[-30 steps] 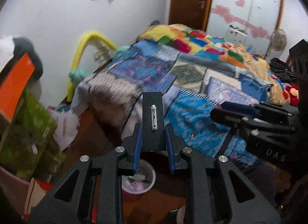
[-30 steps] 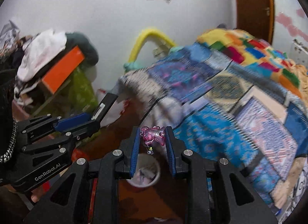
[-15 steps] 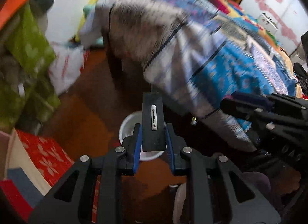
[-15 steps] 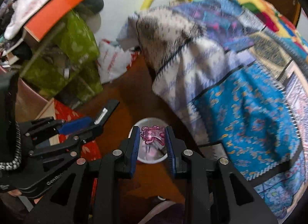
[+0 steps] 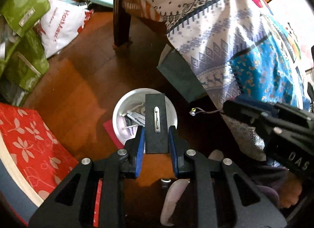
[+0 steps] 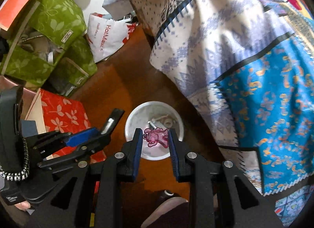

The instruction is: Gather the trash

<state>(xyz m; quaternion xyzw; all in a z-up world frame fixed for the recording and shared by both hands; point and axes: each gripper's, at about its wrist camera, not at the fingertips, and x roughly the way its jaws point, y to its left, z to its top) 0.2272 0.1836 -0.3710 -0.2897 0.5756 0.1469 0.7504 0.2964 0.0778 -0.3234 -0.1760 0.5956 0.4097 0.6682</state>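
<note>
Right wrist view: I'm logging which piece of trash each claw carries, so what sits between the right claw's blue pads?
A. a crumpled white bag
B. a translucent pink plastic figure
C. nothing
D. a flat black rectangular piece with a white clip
B: the right claw is shut on a translucent pink plastic figure, held over the white bin; the flat black piece is in the left claw.

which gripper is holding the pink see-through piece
The right gripper holds the pink translucent plastic charm; the left gripper holds a flat black rectangular card.
</note>
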